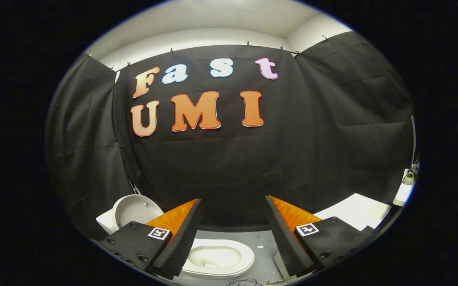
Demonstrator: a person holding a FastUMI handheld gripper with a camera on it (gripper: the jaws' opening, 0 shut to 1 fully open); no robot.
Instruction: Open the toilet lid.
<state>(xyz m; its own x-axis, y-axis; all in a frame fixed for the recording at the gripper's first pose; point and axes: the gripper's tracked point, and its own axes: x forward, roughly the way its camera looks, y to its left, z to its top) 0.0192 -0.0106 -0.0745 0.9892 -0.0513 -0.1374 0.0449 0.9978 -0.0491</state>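
Jaws wide apart, holding nothing, over the white ceramic toilet bowl; its round white lid stands raised.

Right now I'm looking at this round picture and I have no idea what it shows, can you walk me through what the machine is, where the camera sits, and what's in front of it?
This is a hand-held gripper, a two-finger tool that a person carries. The camera rides on it and looks forward along its two fingers, which is why they stick up from the bottom of the round, bulging image. The fingers stand wide apart and hold nothing.

Low between the fingers sits a white toilet on a grey floor; you look down into its open bowl. Behind the left finger a white round lid stands raised, its hollow side facing the camera. It seems to belong to that toilet, though the finger hides the join.

Beyond the right finger lies a white flat-topped block. Black cloth walls the booth behind.
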